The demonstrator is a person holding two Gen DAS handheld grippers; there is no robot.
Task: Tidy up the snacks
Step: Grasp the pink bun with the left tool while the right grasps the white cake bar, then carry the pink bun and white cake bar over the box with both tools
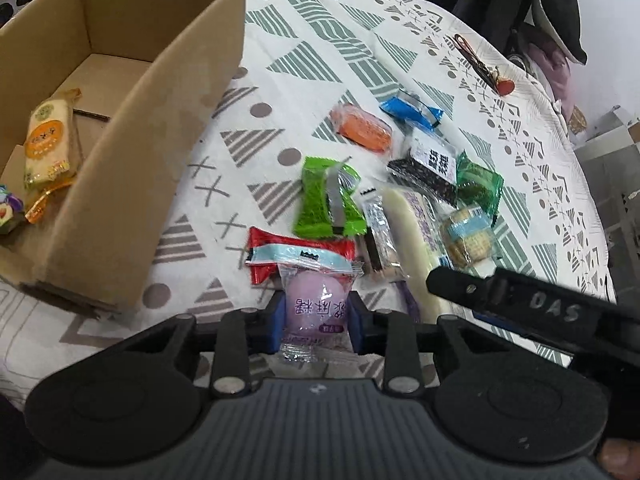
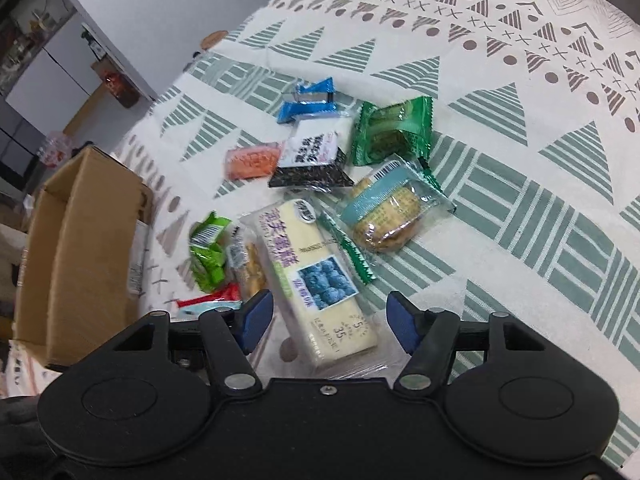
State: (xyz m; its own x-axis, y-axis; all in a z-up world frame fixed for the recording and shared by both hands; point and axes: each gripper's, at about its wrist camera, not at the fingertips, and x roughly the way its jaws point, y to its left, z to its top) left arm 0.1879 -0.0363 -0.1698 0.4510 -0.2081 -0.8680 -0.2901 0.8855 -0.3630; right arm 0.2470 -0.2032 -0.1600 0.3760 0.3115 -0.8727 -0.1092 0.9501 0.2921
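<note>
My left gripper (image 1: 316,320) is shut on a clear packet holding a purple mochi (image 1: 314,300), at the near edge of the snack pile. My right gripper (image 2: 330,320) is open, its blue pads (image 2: 256,320) on either side of a long white blueberry-print packet (image 2: 316,280) that lies flat on the cloth. In the left wrist view that white packet (image 1: 404,240) shows with a black finger (image 1: 460,284) of the right gripper over its near end. An open cardboard box (image 1: 160,120) stands to the left, with a yellow snack (image 1: 48,140) inside.
Loose on the patterned tablecloth (image 1: 304,52) lie a light green packet (image 1: 326,204), a red one (image 1: 296,254), an orange one (image 1: 362,128), a blue one (image 1: 412,110), a dark green one (image 2: 394,132) and round crackers (image 2: 388,216). Keys with a red tag (image 1: 486,70) lie at the far edge.
</note>
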